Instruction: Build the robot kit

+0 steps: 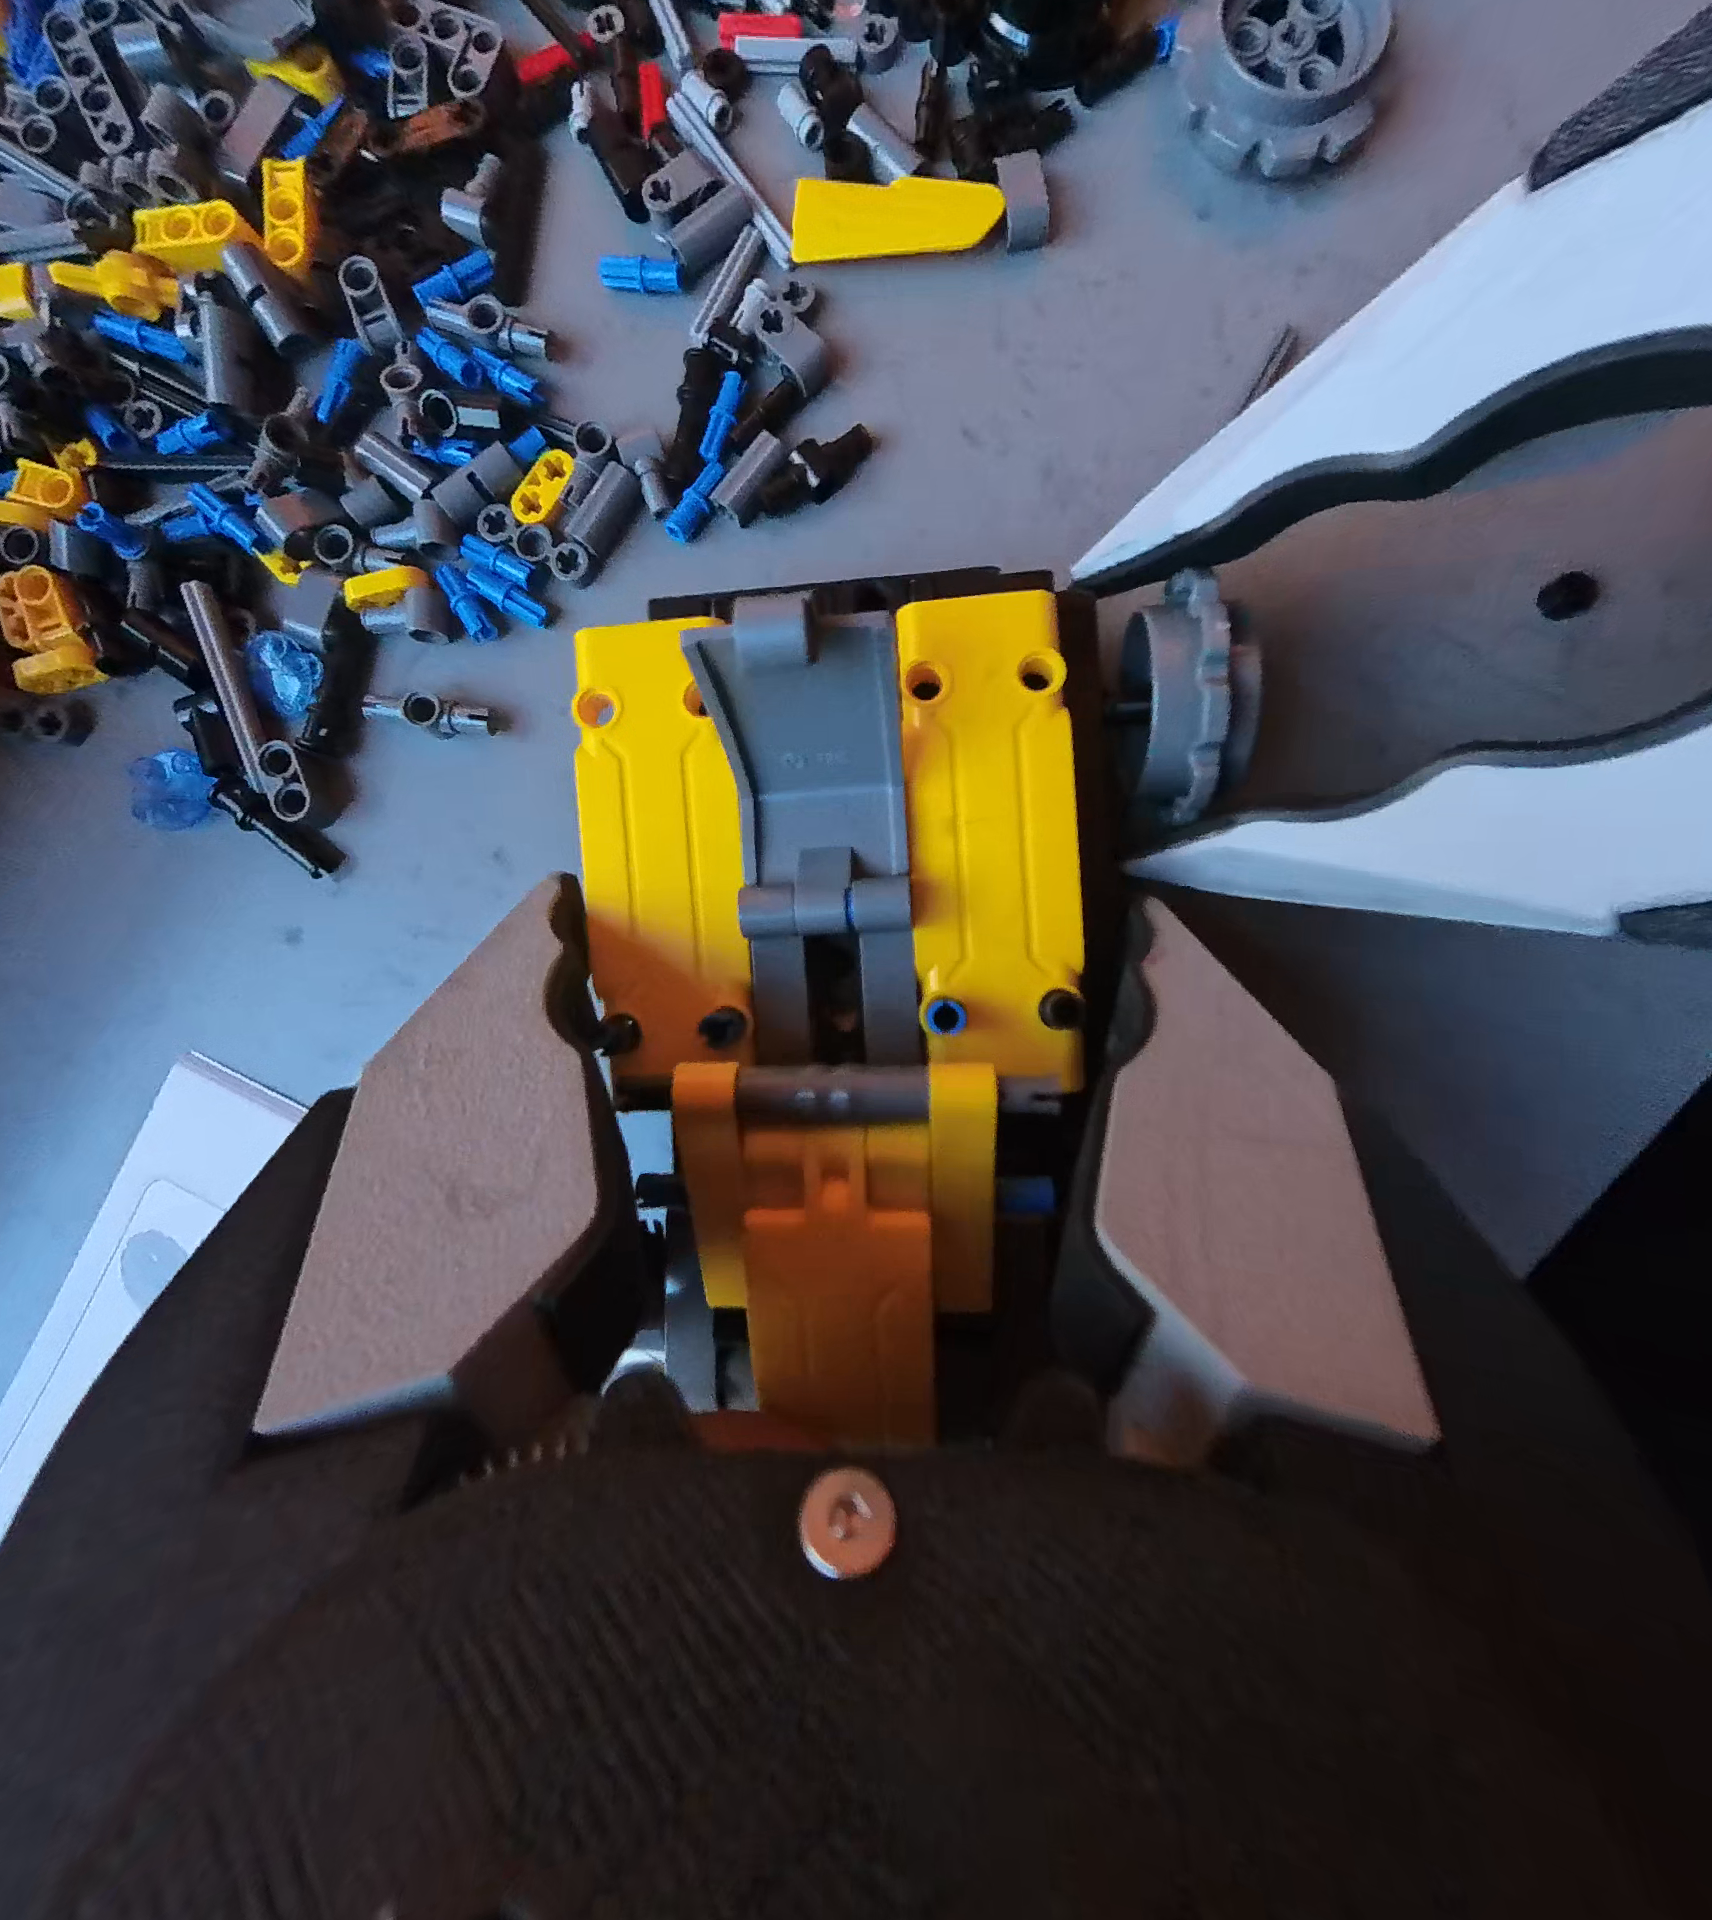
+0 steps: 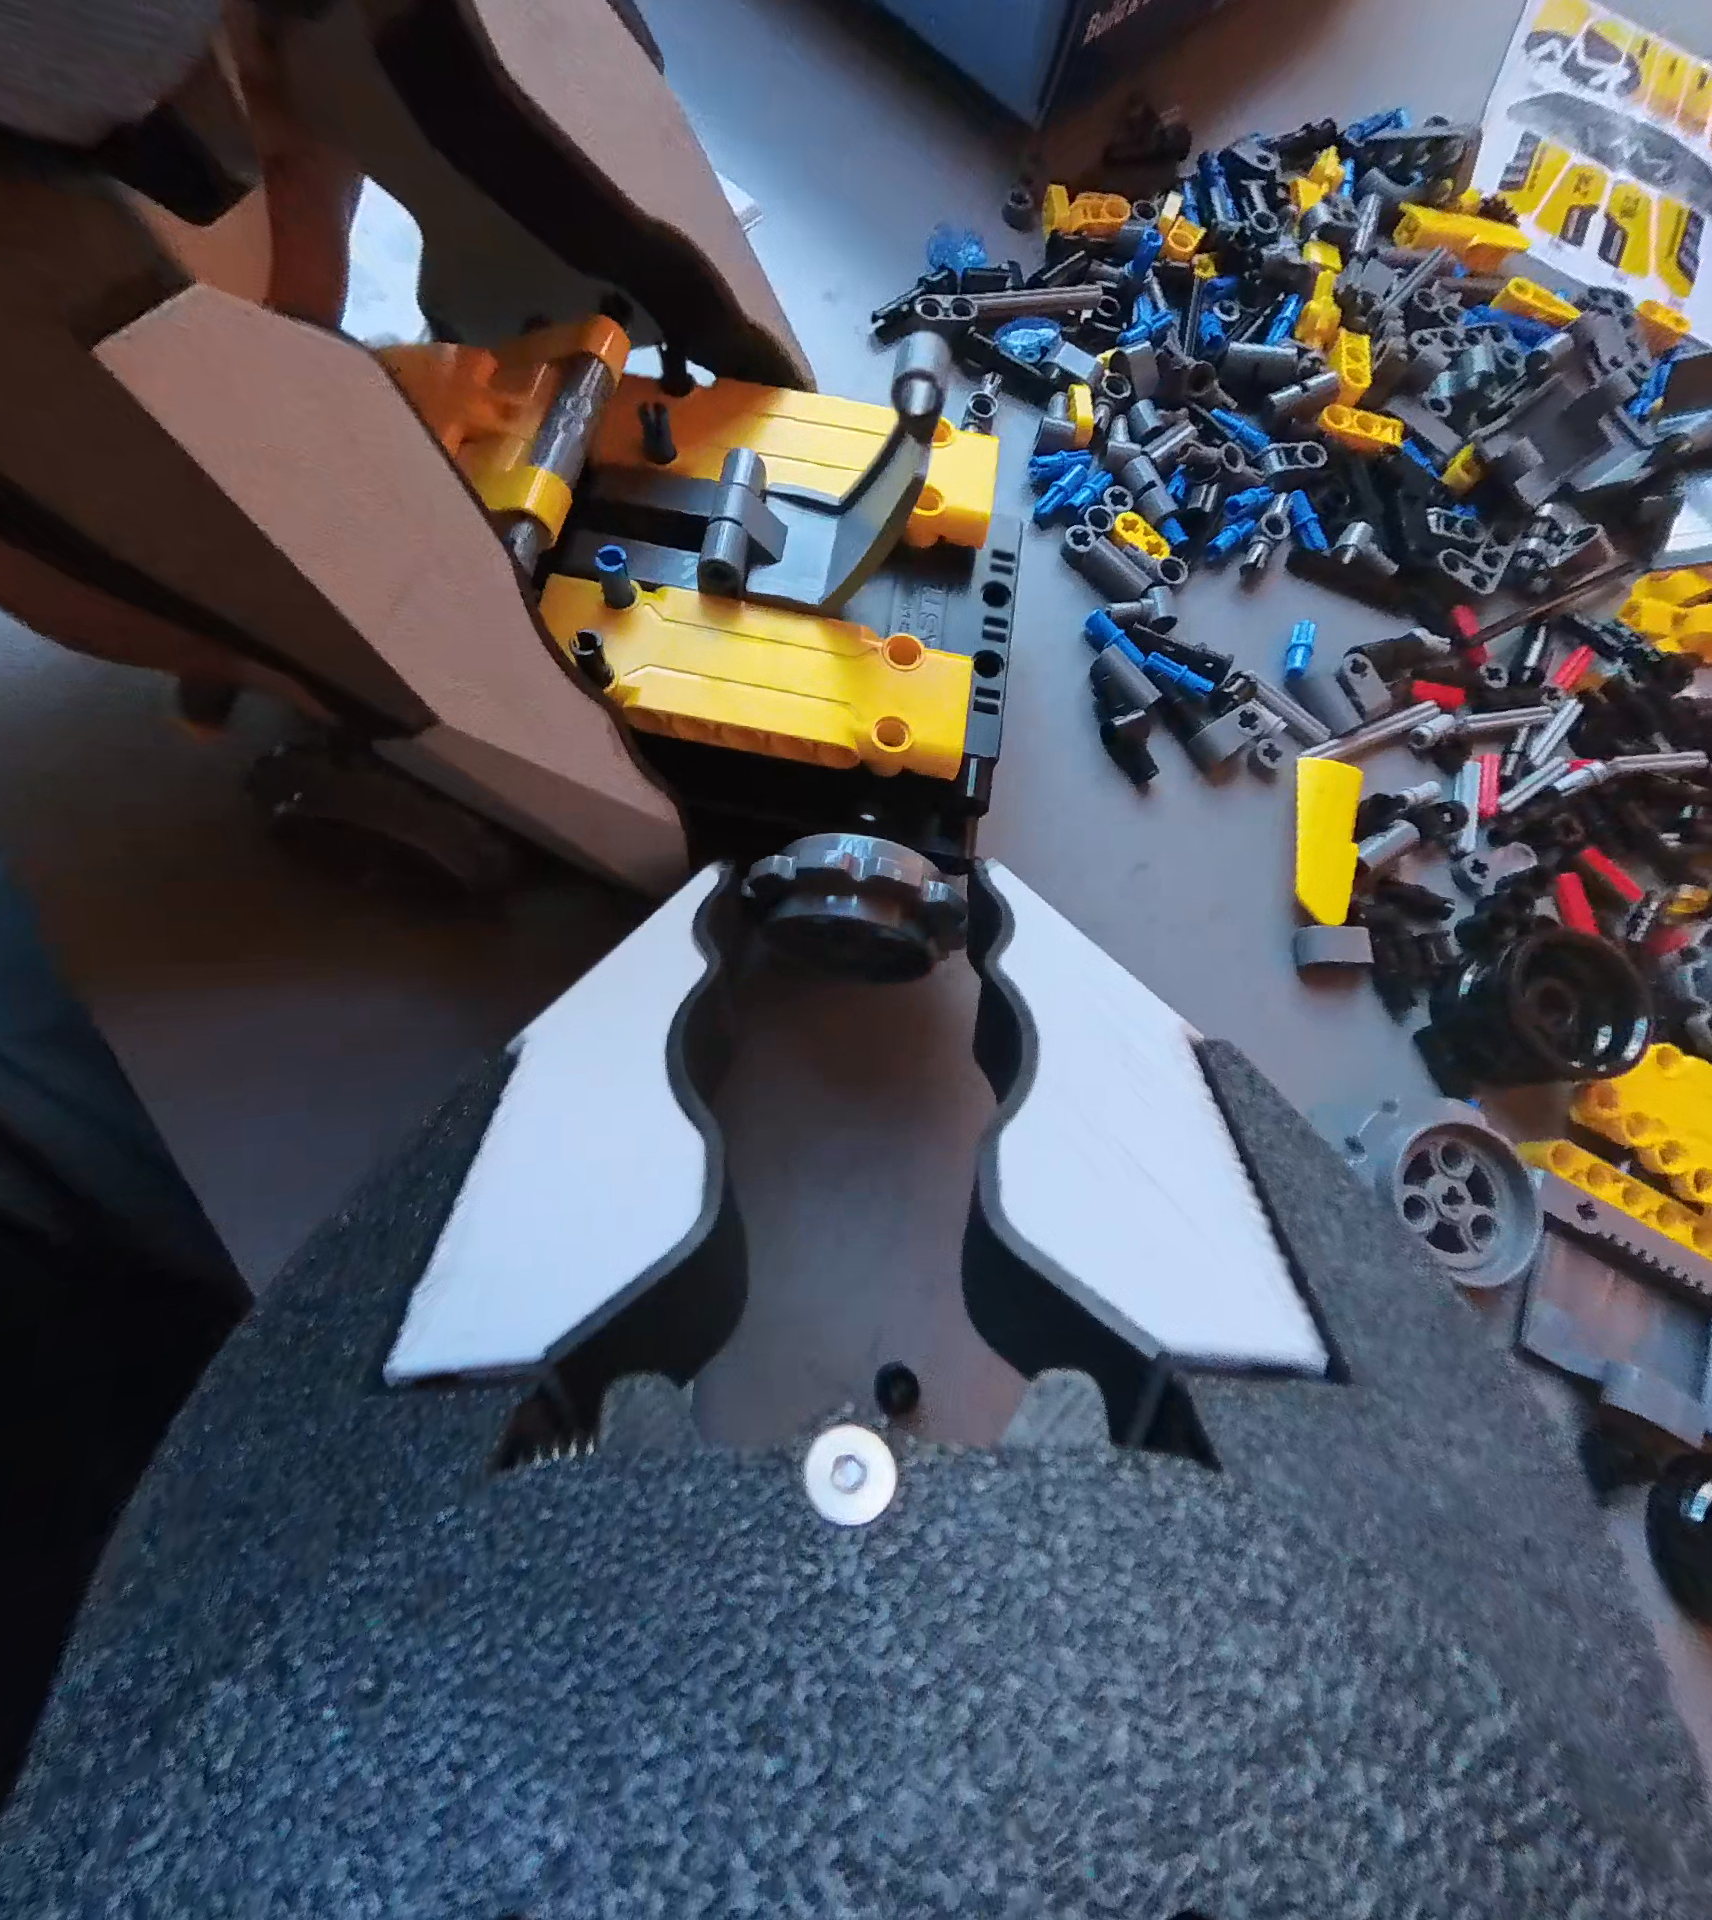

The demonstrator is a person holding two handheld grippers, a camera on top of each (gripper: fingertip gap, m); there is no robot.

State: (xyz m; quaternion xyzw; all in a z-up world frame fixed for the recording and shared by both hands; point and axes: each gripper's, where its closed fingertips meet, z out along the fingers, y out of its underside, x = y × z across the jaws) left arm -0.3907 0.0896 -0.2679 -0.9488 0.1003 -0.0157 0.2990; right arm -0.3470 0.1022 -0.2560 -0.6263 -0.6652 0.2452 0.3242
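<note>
Left wrist view: the left gripper (image 1: pixel 847 1029) jaws clench the yellow toy model (image 1: pixel 821 831) above the counter (image 1: pixel 208 935). The right gripper (image 2: pixel 852 883) jaws grasp its grey wheel (image 2: pixel 852 914), beside loose bricks (image 2: pixel 1351 468).

Your left gripper (image 1: pixel 852 997) is filled by the yellow model (image 1: pixel 831 831), its fingers (image 1: pixel 457 1143) hard against both flanks. The right gripper (image 2: pixel 852 883) closes off the model's wheel (image 2: pixel 852 914) side. Beyond the model, a parts pile (image 2: pixel 1403 499) blocks the table (image 2: pixel 1143 862); only a narrow bare strip separates them. Open tabletop lies on the model's other side (image 1: pixel 156 987), bounded by a white sheet (image 1: pixel 104 1278).
</note>
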